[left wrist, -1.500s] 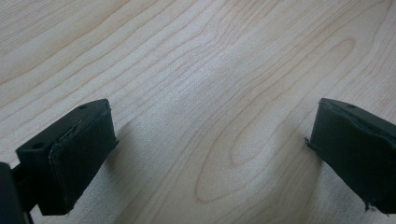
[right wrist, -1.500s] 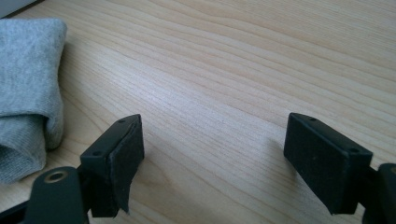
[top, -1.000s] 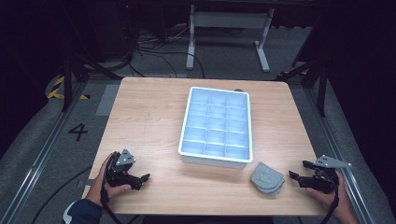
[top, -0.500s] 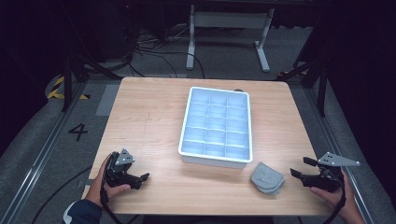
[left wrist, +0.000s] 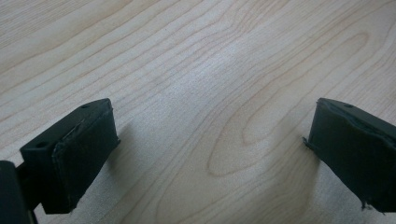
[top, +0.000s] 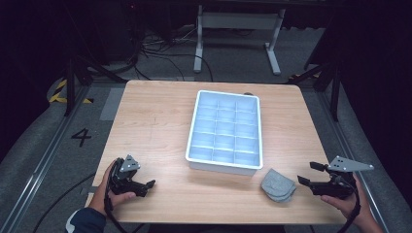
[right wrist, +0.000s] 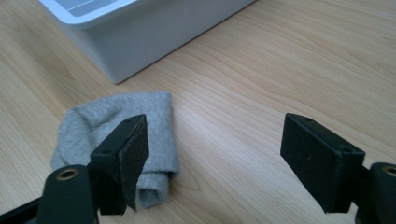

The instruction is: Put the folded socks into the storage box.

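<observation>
A small grey folded cloth [top: 278, 185] lies on the wooden bench [top: 155, 126] near its front edge, toward the right, just in front of the near right corner of a white tray [top: 225, 129] divided into compartments. In the right gripper view the cloth [right wrist: 112, 135] sits low and to the left, partly behind one jaw, with the tray's wall [right wrist: 154, 32] just beyond it.

The right tool [top: 307, 174] is held just right of the cloth, near it but not touching, its jaws standing wide apart with nothing between them. The left tool [top: 148, 186] rests well apart, at the near left of the bench, also spread open over bare wood. A hand grips each tool from the near side.
</observation>
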A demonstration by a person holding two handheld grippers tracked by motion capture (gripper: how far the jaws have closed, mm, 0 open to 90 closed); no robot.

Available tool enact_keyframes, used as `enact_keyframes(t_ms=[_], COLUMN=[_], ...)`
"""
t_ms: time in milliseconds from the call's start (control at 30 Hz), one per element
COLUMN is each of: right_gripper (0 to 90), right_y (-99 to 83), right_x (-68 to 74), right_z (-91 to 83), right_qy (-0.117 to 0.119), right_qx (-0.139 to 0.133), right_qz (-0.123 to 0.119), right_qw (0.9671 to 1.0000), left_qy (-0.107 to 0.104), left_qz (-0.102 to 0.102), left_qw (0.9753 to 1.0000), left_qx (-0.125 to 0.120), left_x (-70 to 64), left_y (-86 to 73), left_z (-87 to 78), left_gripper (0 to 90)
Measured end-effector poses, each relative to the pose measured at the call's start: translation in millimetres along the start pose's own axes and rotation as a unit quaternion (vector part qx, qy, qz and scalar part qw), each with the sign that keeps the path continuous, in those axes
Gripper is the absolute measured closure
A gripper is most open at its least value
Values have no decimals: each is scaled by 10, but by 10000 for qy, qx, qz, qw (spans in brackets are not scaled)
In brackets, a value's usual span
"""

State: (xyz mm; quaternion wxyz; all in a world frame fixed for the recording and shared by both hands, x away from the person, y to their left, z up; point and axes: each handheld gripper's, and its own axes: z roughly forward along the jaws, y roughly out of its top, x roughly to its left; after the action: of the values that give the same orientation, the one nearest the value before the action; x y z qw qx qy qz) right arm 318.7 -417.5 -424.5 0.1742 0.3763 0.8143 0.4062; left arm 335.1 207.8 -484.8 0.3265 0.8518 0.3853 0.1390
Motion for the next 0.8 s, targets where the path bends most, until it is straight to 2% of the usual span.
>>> enact_keyframes(t_ms=[67,133,300,500,733,800], right_gripper=[243,241,240,218,157,152], right_y=[35,59,80,46,-18,-29], right_x=[52,124,236,330,328,324], right_z=[44,138,348,594,736,746], right_qy=[74,171,451,537,603,594], right_qx=[39,212,478,839,1067,1039], right_qz=[-31,-171,-257,-376,-160,-153], right_qw=[10000,9995,9975,9943,9923,9927], left_qy=[-5,-7,0,-2,4,3], left_qz=[-3,-3,5,4,-3,-5], left_qw=[10000,10000,10000,10000,10000,10000], left_qx=[-8,-9,4,3,-1,-2], left_x=[0,0,1,0,-1,-1], left_y=[-1,-1,0,0,-2,-2], left_z=[1,1,0,0,-1,-1], left_gripper=[16,16,16,16,16,16])
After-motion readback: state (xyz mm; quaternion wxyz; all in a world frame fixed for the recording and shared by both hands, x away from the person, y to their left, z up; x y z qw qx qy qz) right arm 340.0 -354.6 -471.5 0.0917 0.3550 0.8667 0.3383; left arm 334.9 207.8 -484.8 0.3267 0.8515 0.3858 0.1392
